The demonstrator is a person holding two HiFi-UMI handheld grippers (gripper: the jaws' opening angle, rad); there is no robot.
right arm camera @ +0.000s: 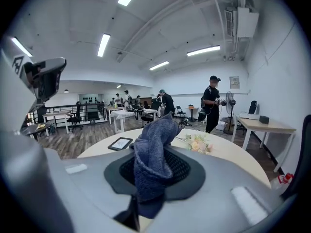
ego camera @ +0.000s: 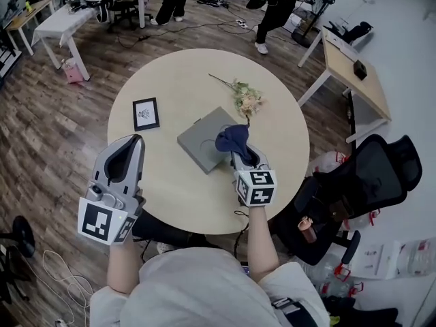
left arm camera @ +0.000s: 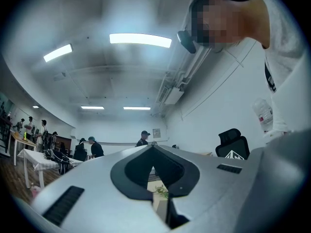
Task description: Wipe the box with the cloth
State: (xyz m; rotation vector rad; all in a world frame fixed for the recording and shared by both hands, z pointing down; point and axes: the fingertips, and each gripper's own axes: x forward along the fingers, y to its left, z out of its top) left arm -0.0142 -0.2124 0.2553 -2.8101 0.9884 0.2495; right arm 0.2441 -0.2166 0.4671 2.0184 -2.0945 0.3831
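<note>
A flat grey box (ego camera: 203,139) lies near the middle of the round beige table (ego camera: 178,73). My right gripper (ego camera: 238,152) is shut on a dark blue cloth (ego camera: 233,139), which bunches up over the box's right corner. In the right gripper view the cloth (right arm camera: 152,155) stands up between the jaws and hides their tips; the box does not show there. My left gripper (ego camera: 137,140) hovers over the table's near left edge, away from the box, shut with nothing in it. Its tips (left arm camera: 153,145) meet in the left gripper view.
A small black picture frame (ego camera: 146,113) lies left of the box. A dried flower sprig (ego camera: 246,101) lies behind it. A black office chair (ego camera: 368,176) stands at the right, with a wooden desk (ego camera: 354,70) beyond. People stand at the far side of the room.
</note>
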